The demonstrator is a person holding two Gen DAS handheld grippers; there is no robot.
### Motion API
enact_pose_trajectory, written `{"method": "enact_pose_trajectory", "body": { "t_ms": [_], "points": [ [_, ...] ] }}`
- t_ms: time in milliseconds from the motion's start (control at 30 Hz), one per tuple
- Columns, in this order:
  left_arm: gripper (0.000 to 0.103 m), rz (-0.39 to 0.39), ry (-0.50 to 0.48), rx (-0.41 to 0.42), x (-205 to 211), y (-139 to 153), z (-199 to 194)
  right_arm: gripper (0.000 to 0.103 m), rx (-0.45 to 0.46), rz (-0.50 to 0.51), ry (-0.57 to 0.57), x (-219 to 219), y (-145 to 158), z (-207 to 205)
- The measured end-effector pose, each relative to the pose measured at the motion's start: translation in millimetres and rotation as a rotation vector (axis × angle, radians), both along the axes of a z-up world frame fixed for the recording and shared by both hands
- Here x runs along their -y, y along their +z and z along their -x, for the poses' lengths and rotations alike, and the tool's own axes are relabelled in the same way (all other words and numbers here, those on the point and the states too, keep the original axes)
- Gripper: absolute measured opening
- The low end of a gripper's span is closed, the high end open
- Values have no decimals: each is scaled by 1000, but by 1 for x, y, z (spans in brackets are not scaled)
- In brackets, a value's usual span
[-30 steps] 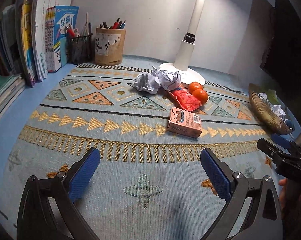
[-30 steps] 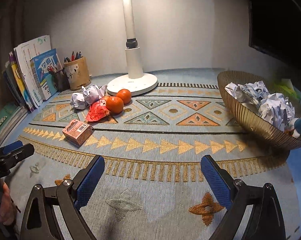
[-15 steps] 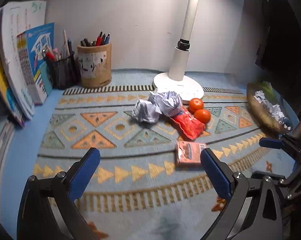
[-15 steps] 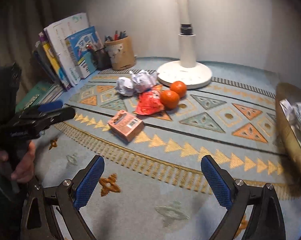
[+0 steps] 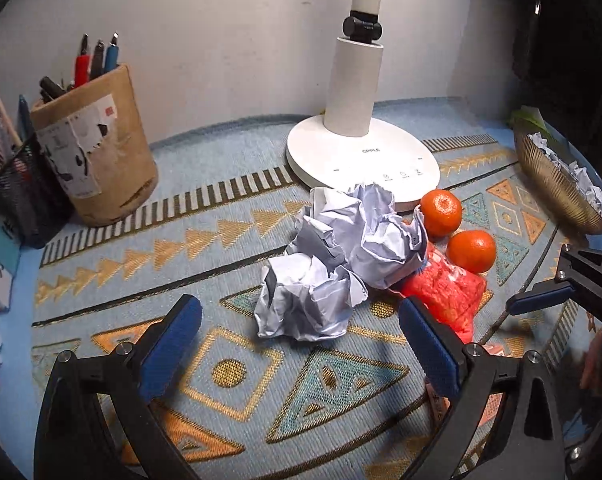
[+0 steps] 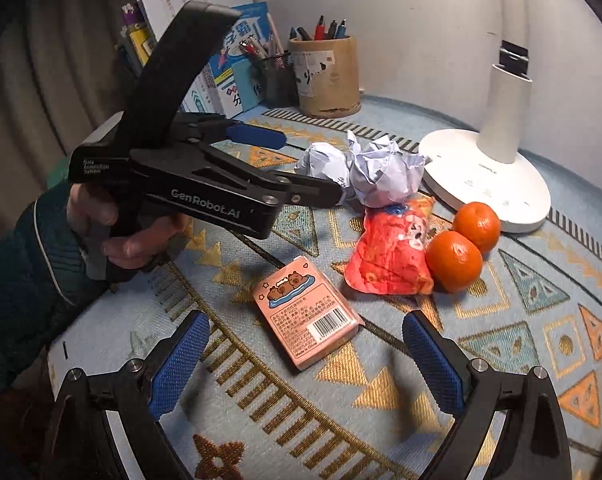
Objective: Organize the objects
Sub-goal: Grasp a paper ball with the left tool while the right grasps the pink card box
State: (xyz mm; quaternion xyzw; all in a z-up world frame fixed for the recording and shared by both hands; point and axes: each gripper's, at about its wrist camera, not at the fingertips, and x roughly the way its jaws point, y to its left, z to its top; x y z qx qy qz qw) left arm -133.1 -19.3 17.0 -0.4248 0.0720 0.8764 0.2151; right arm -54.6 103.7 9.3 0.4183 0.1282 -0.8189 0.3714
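Two crumpled white paper balls [image 5: 333, 264] lie together on the patterned mat, also in the right wrist view [image 6: 365, 168]. My left gripper [image 5: 301, 344] is open and empty, just short of the nearer ball. A red snack packet [image 5: 445, 292] and two oranges [image 5: 471, 250] lie right of the paper. A pink card box [image 6: 305, 312] lies flat in front of my right gripper [image 6: 305, 356], which is open and empty. The left gripper's body [image 6: 205, 184] shows in the right wrist view, pointing at the paper.
A white lamp base [image 5: 361, 160] stands behind the paper. A brown pen cup [image 5: 97, 152] and a black mesh pen holder [image 5: 17, 196] stand at the left, with books [image 6: 221, 52] beside them. A gold bowl [image 5: 553, 184] holding crumpled paper sits at the right.
Both grippers have moved forward and to the left. The left one has closed in on the paper balls, the right one on the pink box. Both stay open.
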Motion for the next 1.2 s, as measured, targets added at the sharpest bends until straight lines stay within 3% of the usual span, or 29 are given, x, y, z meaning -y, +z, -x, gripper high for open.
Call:
{"method": "enact_pose_trajectory", "body": {
  "t_ms": [67,100,167,233,267,333,433,567,733,933,1033,1200],
  "points": [
    [81,18,-18,31,-5,-8,6,98,21,-16,20,6,-8,6],
    [71,28,-20,46,-7,-10,8,95,36,-11,26,9,-12,8],
    [62,36,-12,27,-9,-10,7,88,38,-18,24,14,-14,13],
    [44,31,-7,16,-10,-9,5,69,32,-18,29,19,-12,14],
    [44,27,-7,8,-9,-8,4,66,28,-20,24,21,-12,15],
    [42,18,1,-6,-7,-4,-1,50,36,-9,40,22,-10,11],
    [41,-27,24,-11,1,4,-16,43,51,-16,26,20,-8,-2],
    [41,-62,62,-30,8,19,-52,41,31,4,-49,-6,10,-28],
    [41,-193,164,-15,4,27,-111,41,26,144,-246,-77,43,-43],
    [41,-210,258,-46,-24,21,-176,41,110,219,-506,-155,25,-87],
    [41,-173,254,-70,-44,19,-190,41,96,285,-521,-169,22,-101],
    [41,-138,229,-112,-61,19,-200,41,74,244,-471,-164,19,-118]
  ]
}}
